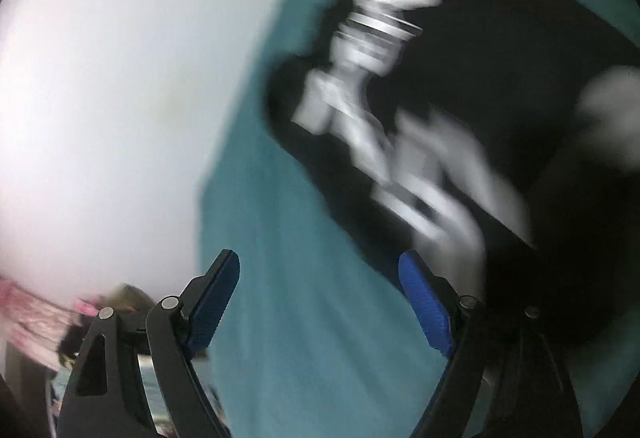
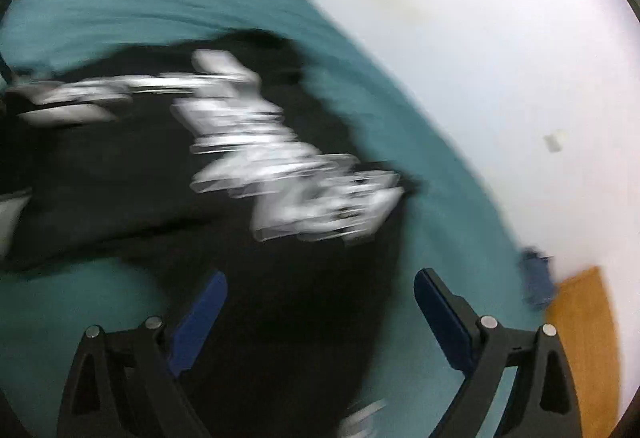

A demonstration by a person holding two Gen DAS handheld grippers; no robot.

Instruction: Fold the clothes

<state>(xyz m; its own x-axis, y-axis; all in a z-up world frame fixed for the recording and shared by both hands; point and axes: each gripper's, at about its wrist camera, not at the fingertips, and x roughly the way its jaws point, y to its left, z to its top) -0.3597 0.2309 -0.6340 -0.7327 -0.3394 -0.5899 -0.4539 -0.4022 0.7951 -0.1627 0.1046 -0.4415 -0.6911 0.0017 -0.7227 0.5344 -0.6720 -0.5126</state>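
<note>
Both views were heavily smeared by motion blur, so little fine detail could be made out. In the left wrist view, the left claw (image 1: 319,270) stood wide, its blue-padded fingers (image 1: 424,302) well apart with nothing between them. It hung over a teal sheet (image 1: 280,278) that covered the surface below; whether that surface was a bed or something else could not be told. Ahead and to the right lay the black garment (image 1: 520,97), spread on the sheet, with a white print (image 1: 380,49) on it too blurred to read. The garment's right side ran into the dark edge of the lens and its outline there was lost. A white wall (image 1: 120,77) filled the left side, and a pink blur (image 1: 24,314) at the lower left could not be identified.

In the right wrist view, the right claw (image 2: 320,286) was likewise wide, holding nothing, poised above the lower part of the black garment (image 2: 120,177). The white print (image 2: 280,165) streaked across it. The teal sheet (image 2: 160,5) showed around the garment, the white wall (image 2: 480,37) beyond. A small dark blue object (image 2: 536,282) and an orange-brown patch (image 2: 584,338) sat at the sheet's right edge, both unclear.
</note>
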